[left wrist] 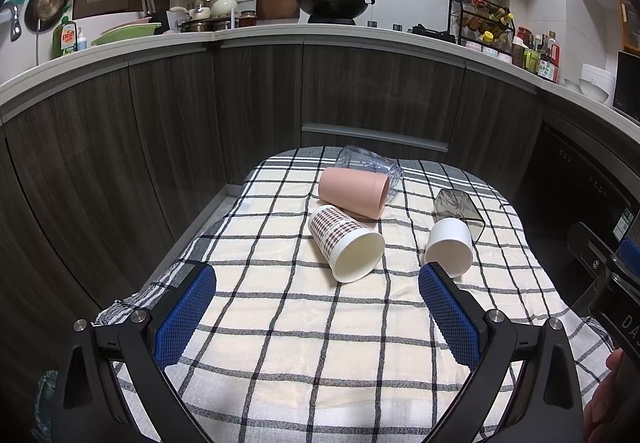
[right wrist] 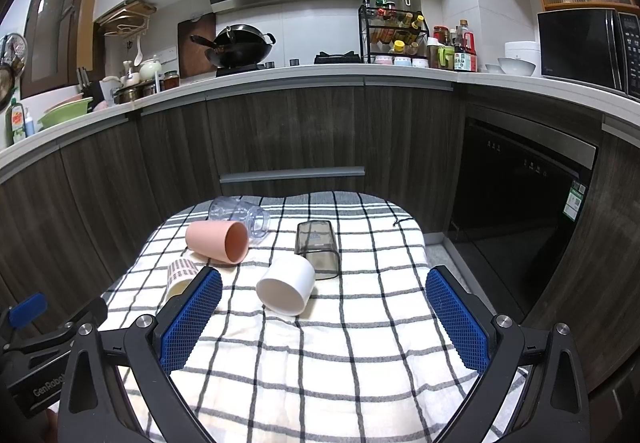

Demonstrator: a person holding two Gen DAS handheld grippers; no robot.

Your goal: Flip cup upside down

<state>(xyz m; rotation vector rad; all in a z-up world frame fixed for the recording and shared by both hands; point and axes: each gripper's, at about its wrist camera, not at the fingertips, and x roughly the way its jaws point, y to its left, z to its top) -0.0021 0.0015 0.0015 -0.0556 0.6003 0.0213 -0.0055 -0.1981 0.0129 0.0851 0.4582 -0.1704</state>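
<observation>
Several cups lie on their sides on a checked cloth [left wrist: 280,323] [right wrist: 360,343]. A patterned paper cup [left wrist: 345,243] [right wrist: 179,275] lies with its mouth toward me. A pink cup [left wrist: 354,191] [right wrist: 218,241], a clear cup [left wrist: 368,165] [right wrist: 240,217], a white cup [left wrist: 449,246] [right wrist: 287,285] and a smoky square cup [left wrist: 460,214] [right wrist: 318,247] lie around it. My left gripper [left wrist: 316,273] is open and empty, short of the cups. My right gripper [right wrist: 324,277] is open and empty; its left finger [right wrist: 192,317] hides part of the patterned cup.
Dark wood cabinets [left wrist: 160,123] and a white counter [left wrist: 280,33] curve behind the table. A black dishwasher [right wrist: 520,211] stands to the right. The right gripper's body [left wrist: 616,291] shows at the left wrist view's right edge, the left gripper's body [right wrist: 40,355] at the right wrist view's left edge.
</observation>
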